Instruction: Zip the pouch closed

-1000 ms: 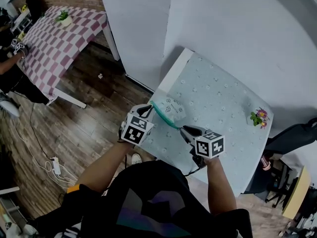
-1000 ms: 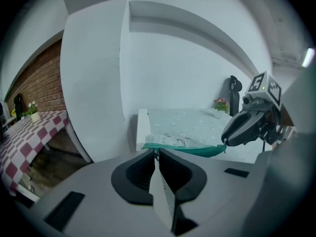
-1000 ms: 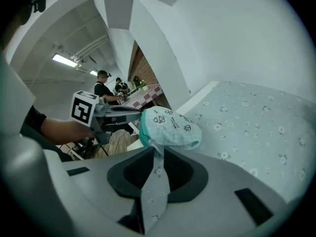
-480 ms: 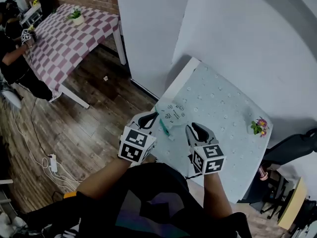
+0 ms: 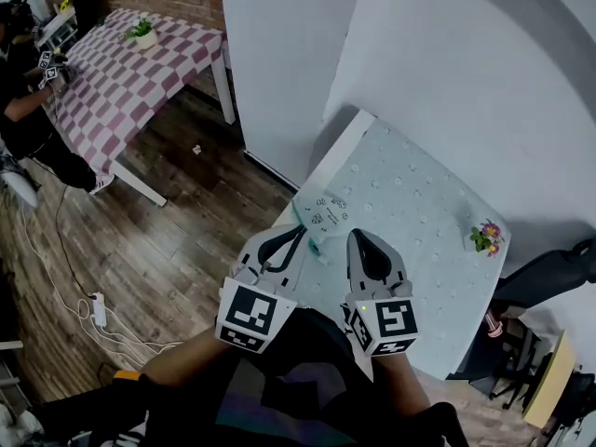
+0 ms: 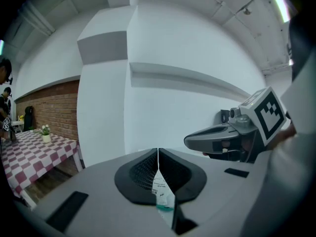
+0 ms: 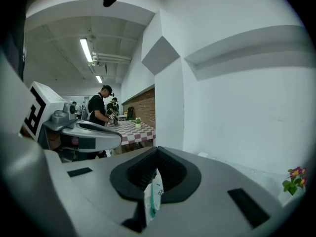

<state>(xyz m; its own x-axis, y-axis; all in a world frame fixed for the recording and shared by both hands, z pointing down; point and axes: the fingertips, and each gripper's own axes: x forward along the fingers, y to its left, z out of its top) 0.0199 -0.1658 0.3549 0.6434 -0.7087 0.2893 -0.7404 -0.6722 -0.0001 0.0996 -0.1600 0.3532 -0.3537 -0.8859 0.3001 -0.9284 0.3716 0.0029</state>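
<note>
The pouch (image 5: 323, 214) lies flat on the pale table (image 5: 424, 189), near the table's left edge, a little above the middle of the head view. It is see-through with small dark marks on it, and its green zip strip (image 5: 315, 242) shows at its lower edge. The pouch is so small in that view that I cannot tell if the zip is shut all the way. Both grippers hang in the air below the pouch in the picture, and they do not touch it. The left gripper (image 5: 298, 233) sits at the lower middle with its tip pointing up and right at the pouch. Its two jaws are pressed together with nothing pinched. The right gripper (image 5: 355, 237) is just beside it to the right. Its jaws have just been closing, and now they meet too, with nothing between them. In each gripper view a bit of the pouch peeks through the hole under the closed tips. A small bunch of flowers (image 5: 486, 237) stands at the right side of the table. At the upper left is a checked table (image 5: 112, 68) on a wood floor (image 5: 177, 212).
</note>
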